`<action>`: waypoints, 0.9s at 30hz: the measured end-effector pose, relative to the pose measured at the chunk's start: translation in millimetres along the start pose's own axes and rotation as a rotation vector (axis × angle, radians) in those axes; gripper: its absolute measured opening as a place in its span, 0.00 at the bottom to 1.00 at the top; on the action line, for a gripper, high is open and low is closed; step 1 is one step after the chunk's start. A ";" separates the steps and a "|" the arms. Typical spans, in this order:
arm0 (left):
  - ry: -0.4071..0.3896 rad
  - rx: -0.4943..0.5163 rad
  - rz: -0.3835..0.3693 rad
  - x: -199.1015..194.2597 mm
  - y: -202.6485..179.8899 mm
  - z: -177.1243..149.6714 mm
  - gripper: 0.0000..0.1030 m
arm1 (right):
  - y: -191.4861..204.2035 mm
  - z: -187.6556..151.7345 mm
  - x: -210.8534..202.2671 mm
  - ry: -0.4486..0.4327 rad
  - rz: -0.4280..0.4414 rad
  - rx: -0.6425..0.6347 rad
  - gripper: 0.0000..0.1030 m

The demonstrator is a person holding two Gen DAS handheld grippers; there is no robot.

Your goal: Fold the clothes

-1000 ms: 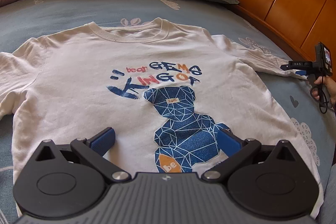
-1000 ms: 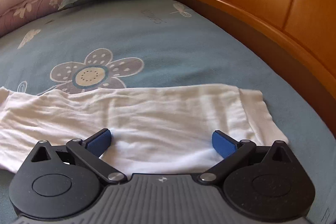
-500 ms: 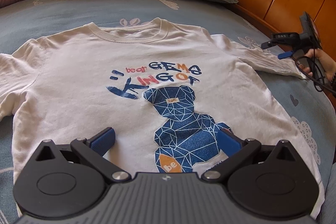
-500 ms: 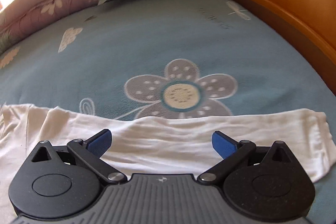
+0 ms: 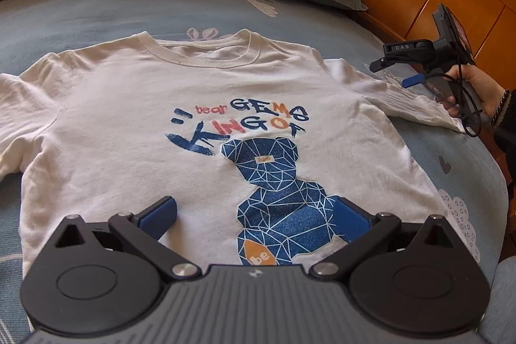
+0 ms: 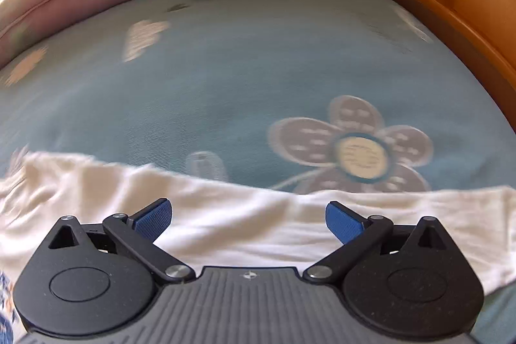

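In the left wrist view the right claw [image 5: 391,71] has lifted and swung inward over the sleeve of the white cotton T-shirt with a blue bear print [image 5: 206,124], which lies flat on the blue flowered bed [image 5: 96,12]. The left claw [image 5: 254,215] hovers spread above the hem.

In the right wrist view the sleeve [image 6: 258,221] now sits directly under the spread right claw [image 6: 248,220], likely ready for the first fold.

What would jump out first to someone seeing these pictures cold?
A white T-shirt lies spread flat, front up, on a blue flowered bedsheet, with a blue geometric bear print at its centre. At the right sleeve, a hand holds the right gripper, open.
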State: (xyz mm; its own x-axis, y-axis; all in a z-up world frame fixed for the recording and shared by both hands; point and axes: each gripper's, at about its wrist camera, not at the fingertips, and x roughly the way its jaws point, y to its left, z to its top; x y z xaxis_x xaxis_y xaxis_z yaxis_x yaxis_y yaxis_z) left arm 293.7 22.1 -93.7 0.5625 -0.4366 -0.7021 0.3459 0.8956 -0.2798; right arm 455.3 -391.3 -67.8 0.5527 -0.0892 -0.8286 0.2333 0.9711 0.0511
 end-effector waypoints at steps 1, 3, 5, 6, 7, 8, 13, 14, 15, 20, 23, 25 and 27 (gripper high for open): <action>-0.002 -0.001 0.007 -0.3 0.6 0.2 0.99 | 15.1 -1.6 2.0 0.006 -0.002 -0.038 1.00; 0.007 0.000 0.016 1.5 1.3 -0.3 0.99 | 30.2 -2.8 15.8 0.031 -0.003 -0.066 1.00; 0.007 0.017 0.024 2.7 -0.3 -1.6 0.99 | 34.7 -3.1 33.9 0.046 -0.035 -0.076 1.00; 0.008 0.030 0.030 3.0 -1.7 -2.0 0.99 | 35.1 -1.4 36.7 0.016 -0.045 -0.073 1.00; 0.009 0.042 0.037 3.2 -3.1 -2.4 0.99 | 34.0 3.8 37.3 0.002 -0.070 -0.055 1.00; 0.010 0.055 0.043 3.5 -4.6 -2.7 0.99 | 32.9 9.1 37.7 -0.010 -0.096 -0.035 1.00; 0.016 0.065 0.046 3.7 -3.8 -2.6 0.99 | 56.5 15.4 13.2 -0.047 -0.009 -0.060 1.00; 0.015 0.065 0.044 3.8 -3.2 -2.9 0.99 | 66.2 14.0 11.0 -0.036 0.027 -0.091 1.00; 0.014 0.064 0.042 3.9 -2.6 -3.2 0.99 | 77.3 13.3 12.7 -0.027 0.040 -0.123 1.00; 0.016 0.084 0.047 4.9 -3.8 -3.9 0.99 | 100.7 18.1 46.1 -0.024 -0.007 -0.163 1.00; 0.013 0.092 0.043 4.9 -2.8 -4.6 0.99 | 90.7 27.7 50.8 -0.034 0.035 -0.073 1.00; 0.010 0.095 0.042 4.6 -2.6 -5.2 0.99 | 86.5 33.6 42.8 -0.052 0.046 -0.080 1.00; 0.011 0.095 0.046 4.7 -3.4 -5.3 0.99 | 76.4 30.3 17.0 -0.078 0.063 -0.105 1.00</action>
State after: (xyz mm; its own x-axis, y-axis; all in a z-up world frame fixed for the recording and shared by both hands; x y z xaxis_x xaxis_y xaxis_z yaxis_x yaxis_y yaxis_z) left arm 291.1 17.5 -99.5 0.5716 -0.3935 -0.7201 0.3893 0.9025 -0.1841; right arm 506.7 -325.3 -61.1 0.6250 -0.0403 -0.7796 0.1133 0.9928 0.0395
